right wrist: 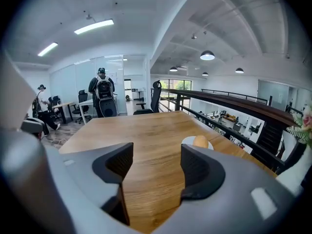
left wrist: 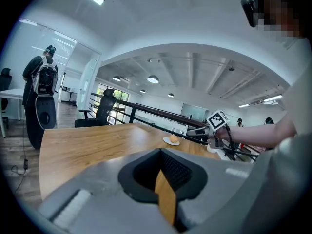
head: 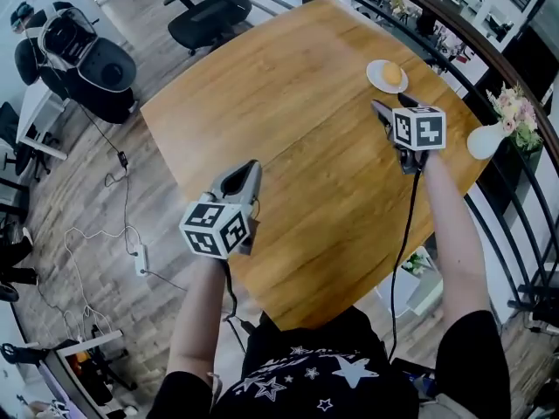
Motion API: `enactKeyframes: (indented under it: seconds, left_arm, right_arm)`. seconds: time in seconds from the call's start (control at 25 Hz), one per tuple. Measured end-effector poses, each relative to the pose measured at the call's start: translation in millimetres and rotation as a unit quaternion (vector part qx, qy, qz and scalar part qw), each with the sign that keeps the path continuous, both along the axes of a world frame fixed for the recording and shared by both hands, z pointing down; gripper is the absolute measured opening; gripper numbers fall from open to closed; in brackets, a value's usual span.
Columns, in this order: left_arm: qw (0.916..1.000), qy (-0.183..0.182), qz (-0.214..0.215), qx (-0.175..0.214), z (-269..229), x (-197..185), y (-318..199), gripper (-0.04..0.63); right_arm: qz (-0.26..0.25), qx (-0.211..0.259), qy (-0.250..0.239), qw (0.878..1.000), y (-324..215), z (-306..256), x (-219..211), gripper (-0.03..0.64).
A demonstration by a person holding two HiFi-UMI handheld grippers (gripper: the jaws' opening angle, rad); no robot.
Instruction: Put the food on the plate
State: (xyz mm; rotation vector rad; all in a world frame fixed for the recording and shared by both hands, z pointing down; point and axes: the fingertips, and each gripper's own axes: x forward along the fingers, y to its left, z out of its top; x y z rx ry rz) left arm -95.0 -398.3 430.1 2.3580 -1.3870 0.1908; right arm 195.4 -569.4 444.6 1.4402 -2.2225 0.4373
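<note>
A round golden piece of food (head: 392, 74) lies on a small white plate (head: 373, 72) at the far right of the wooden table (head: 288, 103). My right gripper (head: 390, 105) hovers just short of the plate, pointing at it. Its jaws stand open with only bare wood between them. In the right gripper view (right wrist: 157, 152) the food (right wrist: 200, 141) and plate (right wrist: 187, 141) sit ahead, slightly right. My left gripper (head: 251, 166) is held over the table's near left part, jaws shut and empty. The left gripper view (left wrist: 161, 155) shows the plate (left wrist: 168, 141) far off and the right gripper (left wrist: 192, 129) beside it.
A white vase with pink flowers (head: 486, 140) stands at the table's right edge, beside a dark railing (head: 498, 103). A black office chair (head: 205, 16) sits beyond the far side. A person with a backpack (right wrist: 102, 89) stands across the room. Cables lie on the floor at left.
</note>
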Motion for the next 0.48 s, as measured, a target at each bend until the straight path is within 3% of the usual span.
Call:
enactKeyframes:
  seconds: [0.32,0.48]
  left_arm:
    - [0.9996,0.022,0.016,0.006,-22.4,-33.9,61.3,0.002]
    - [0.999,0.023,0.033,0.018,-29.9,-47.0,99.8,0.002]
  right_arm:
    - [0.023,0.036,-0.098,0.994,85.2,-46.7,-52.4,0.271]
    - [0.05,0.04,-0.12,0.991,140.1,-42.5,-64.1,0.228]
